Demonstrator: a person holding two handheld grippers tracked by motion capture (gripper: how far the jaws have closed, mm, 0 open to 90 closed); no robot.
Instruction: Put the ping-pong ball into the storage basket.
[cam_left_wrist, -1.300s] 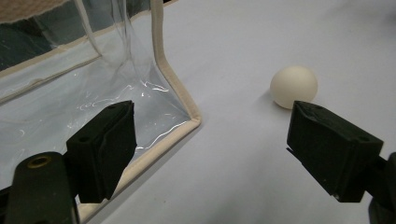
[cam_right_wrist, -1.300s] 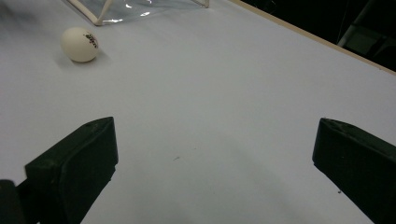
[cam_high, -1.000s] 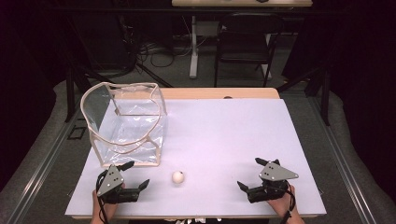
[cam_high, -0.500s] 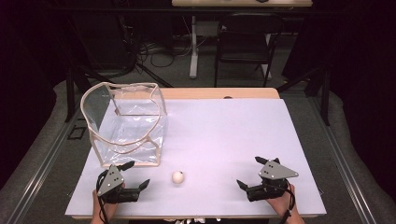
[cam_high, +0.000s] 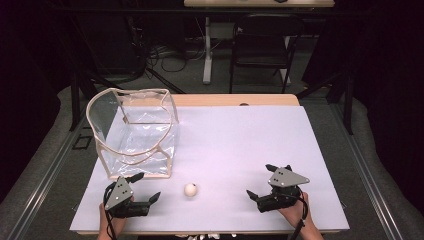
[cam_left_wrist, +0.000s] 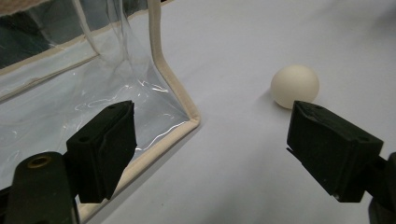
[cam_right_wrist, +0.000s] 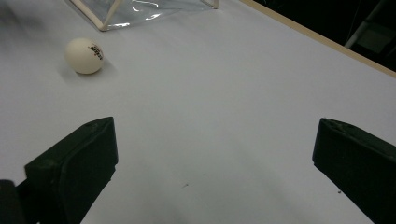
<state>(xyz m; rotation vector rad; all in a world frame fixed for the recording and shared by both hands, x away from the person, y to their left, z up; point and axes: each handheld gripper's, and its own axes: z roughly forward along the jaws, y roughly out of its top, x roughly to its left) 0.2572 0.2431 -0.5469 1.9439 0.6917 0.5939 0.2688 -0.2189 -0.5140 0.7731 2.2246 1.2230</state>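
The clear plastic bag (cam_high: 135, 132) with its cream edging stands open on the far left part of the desk (cam_high: 240, 135), its mouth turned up and toward me. Through its see-through walls I make out nothing lying inside, though the glare and creases in the plastic make the bottom hard to read. In my left tongs' view the near corner of the bag (cam_left_wrist: 154, 93) sits just beyond my left jaw, and the rest of it is cut off at the top and left edges.

The small white ball (cam_high: 190, 189) rests on the desk, outside the bag, just off its near right corner and between my two hands. In my left tongs' view the ball (cam_left_wrist: 295, 86) lies just past the tip of the right-hand jaw, not touching it. In my right tongs' view the ball (cam_right_wrist: 84, 55) is well off to the upper left, with a dark printed mark on it that is too small to read.

My left tongs (cam_high: 145, 192) are spread wide, holding nothing, low over the near left edge. My right tongs (cam_high: 262, 182) are also wide apart and empty, near the right front of the desk. My hands are partly cut off by the bottom edge.
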